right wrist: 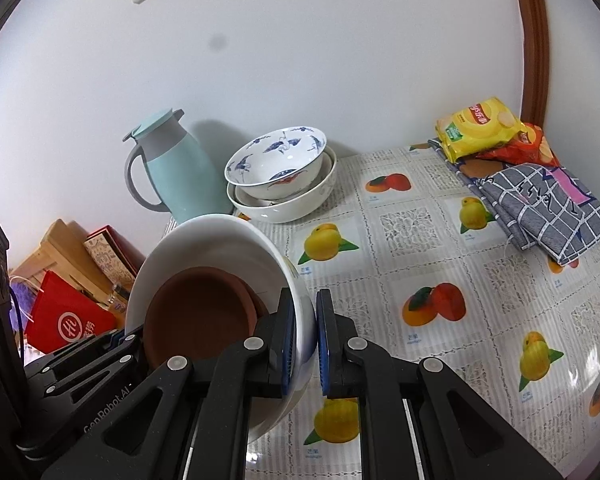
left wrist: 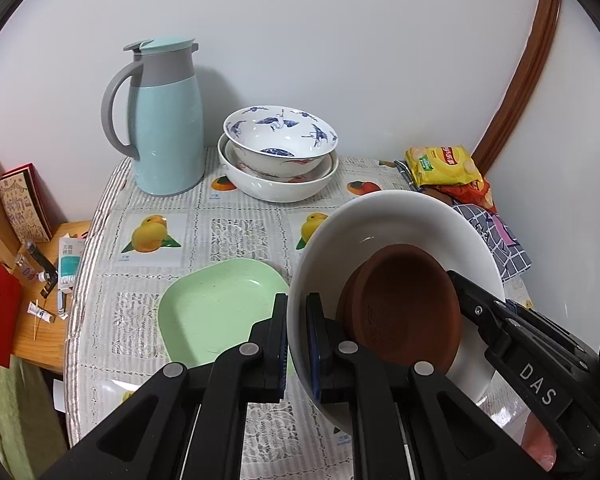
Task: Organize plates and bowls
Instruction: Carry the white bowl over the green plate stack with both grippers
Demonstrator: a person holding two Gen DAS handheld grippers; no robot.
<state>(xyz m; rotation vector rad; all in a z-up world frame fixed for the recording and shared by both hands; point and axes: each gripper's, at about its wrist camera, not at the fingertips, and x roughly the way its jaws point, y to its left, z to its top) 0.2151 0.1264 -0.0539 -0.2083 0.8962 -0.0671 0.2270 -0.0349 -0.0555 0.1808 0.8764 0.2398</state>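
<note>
Two grippers, left (left wrist: 297,344) and right (right wrist: 305,342), each clench one white bowl's (left wrist: 400,216) rim, holding one brown dish (left wrist: 404,304). At 12 o'clock: three stacked bowls (left wrist: 278,160). At 9 o'clock: one green plate (left wrist: 216,308).

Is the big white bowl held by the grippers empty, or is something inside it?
Not empty: the white bowl holds a brown dish leaning against its inner wall.
</note>
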